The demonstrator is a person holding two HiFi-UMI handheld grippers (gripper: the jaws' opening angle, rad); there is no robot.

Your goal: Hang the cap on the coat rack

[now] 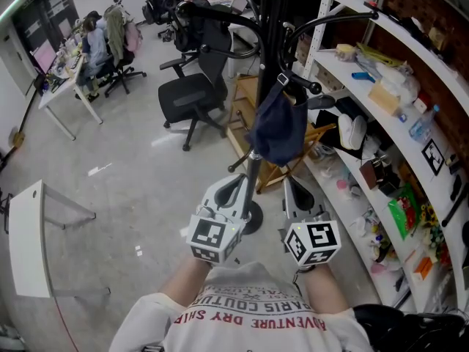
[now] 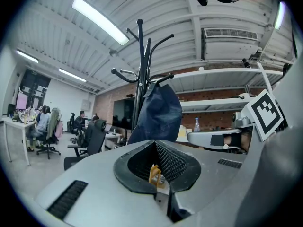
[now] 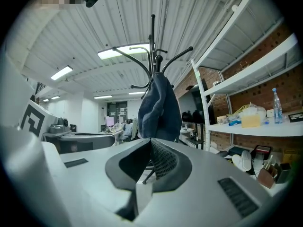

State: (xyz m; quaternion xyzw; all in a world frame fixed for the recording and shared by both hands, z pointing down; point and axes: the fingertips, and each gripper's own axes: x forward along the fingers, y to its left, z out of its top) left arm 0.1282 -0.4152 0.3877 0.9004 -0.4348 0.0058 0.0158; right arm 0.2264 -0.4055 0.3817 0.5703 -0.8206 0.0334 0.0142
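A dark navy cap [image 1: 278, 127] hangs from a hook of the black coat rack [image 1: 271, 42], free of both grippers. My left gripper [image 1: 243, 180] is held low in front of the rack's pole, jaws shut with nothing between them. My right gripper [image 1: 293, 191] is beside it, also shut and empty. In the left gripper view the cap [image 2: 158, 112] hangs just beyond the closed left gripper [image 2: 157, 148], with the rack [image 2: 139, 74] rising behind. In the right gripper view the cap [image 3: 158, 110] hangs above the closed right gripper [image 3: 151, 145], under the rack's arms [image 3: 152, 41].
White shelves [image 1: 381, 86] packed with bottles, boxes and packets run along the right. A black office chair [image 1: 192, 94] and a wooden stool [image 1: 245, 105] stand behind the rack. A white table [image 1: 29, 240] is at the left. People sit at desks [image 1: 91, 46] far back.
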